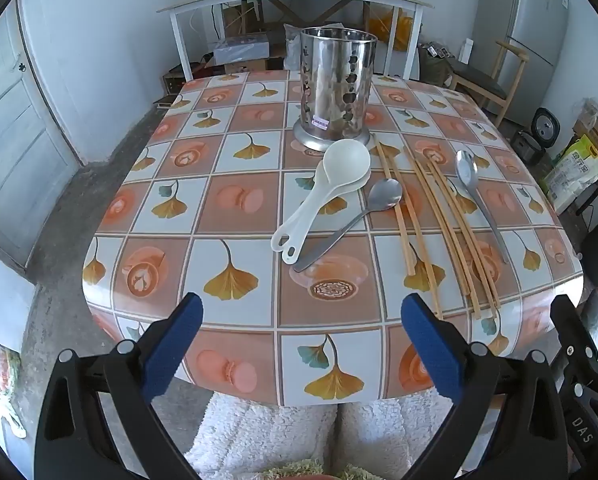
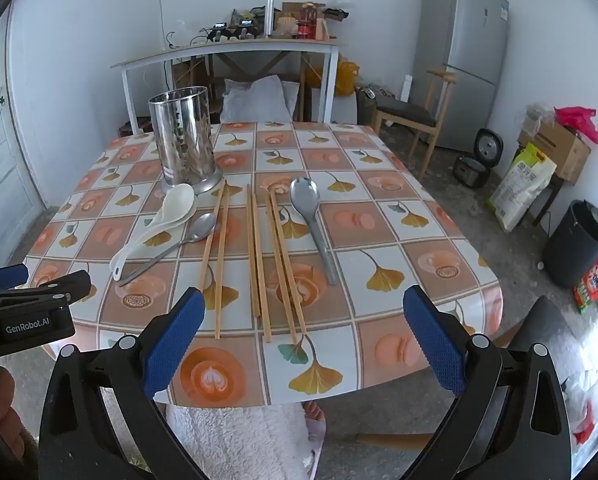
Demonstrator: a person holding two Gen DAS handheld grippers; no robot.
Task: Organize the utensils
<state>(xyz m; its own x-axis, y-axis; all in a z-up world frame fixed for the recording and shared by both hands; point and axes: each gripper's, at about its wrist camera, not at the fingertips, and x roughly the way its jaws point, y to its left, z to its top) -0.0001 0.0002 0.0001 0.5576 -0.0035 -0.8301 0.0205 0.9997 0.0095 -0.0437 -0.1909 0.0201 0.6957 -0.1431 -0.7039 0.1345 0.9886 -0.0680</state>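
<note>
the table (image 1: 235,184), covered in a tiled ginkgo-leaf cloth, has a broad bare stretch left of the steel utensil holder (image 1: 335,92), running to its left and near edges. the holder stands upright toward the far side; what is inside it cannot be seen from either view.

just in front of the holder's base lie two nested white plastic spoons (image 1: 331,184), bowls almost touching the base, handles pointing toward the near-left. right of them a small metal spoon (image 1: 359,216) lies at the same slant, its handle tucked just beside the white handles. further right of the holder, three pairs of wooden chopsticks (image 1: 439,216) lie roughly parallel, their near ends close to the table's near edge. furthest right of the holder, a larger metal spoon (image 1: 475,196) lies bowl away, near the table's right edge.

the left gripper (image 1: 301,312) hangs over the near edge with its jaws spread wide, nothing between them. the right gripper (image 2: 303,308) hangs likewise, jaws wide apart and empty, above the chopsticks' near ends.
</note>
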